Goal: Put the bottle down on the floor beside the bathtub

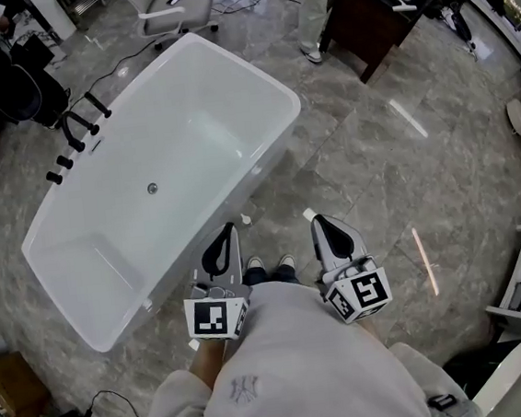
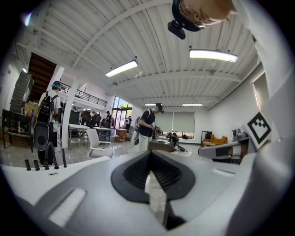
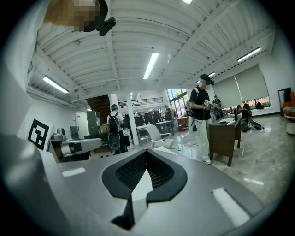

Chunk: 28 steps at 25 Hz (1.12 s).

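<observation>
Both tools are empty, and no bottle can be made out in any view. That leaves the task's stage open to judgement. Either the bottle has not been picked up yet, or it already stands somewhere out of sight. The bathtub (image 1: 292, 100) fills the upper left and middle of the head view, lying at a slant, and its inside is bare. A small white speck (image 1: 245, 219) lies on the grey marble floor (image 1: 377, 172) just beside the tub's near side, at mid-frame. It is too small to say whether it is the bottle.

The left tool (image 1: 229, 227) and the right tool (image 1: 311, 216) sit low in the middle of the frame, close in front of the person's body. They lie side by side, with the person's shoes (image 1: 271, 265) between them. In each gripper view the two jaws meet in a closed seam, with nothing pinched between them and only the room beyond. Neither tool touches the tub or the floor.
</observation>
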Available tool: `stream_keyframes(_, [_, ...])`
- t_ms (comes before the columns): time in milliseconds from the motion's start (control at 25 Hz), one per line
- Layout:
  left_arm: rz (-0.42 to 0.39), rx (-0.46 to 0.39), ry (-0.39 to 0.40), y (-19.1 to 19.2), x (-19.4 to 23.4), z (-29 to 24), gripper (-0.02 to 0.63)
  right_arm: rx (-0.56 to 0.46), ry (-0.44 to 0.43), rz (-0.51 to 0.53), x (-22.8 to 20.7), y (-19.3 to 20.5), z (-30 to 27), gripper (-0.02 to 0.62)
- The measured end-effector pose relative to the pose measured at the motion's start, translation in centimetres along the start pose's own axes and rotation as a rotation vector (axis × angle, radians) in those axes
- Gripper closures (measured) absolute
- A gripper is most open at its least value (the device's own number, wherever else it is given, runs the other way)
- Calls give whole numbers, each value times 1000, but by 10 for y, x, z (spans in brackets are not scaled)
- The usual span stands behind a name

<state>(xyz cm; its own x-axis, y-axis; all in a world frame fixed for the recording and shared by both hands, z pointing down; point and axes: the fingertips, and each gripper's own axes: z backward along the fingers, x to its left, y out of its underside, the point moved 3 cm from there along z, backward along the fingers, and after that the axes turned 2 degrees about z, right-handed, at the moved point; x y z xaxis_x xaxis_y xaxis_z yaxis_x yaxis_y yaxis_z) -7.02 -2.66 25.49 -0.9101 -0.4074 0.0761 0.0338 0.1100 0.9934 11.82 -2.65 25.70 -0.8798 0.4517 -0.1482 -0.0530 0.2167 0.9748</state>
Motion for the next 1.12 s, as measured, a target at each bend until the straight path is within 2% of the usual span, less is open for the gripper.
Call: stream_keyframes(1120, [-1, 5, 2, 3, -2, 0, 557, 5, 3, 5, -1, 6, 3, 598])
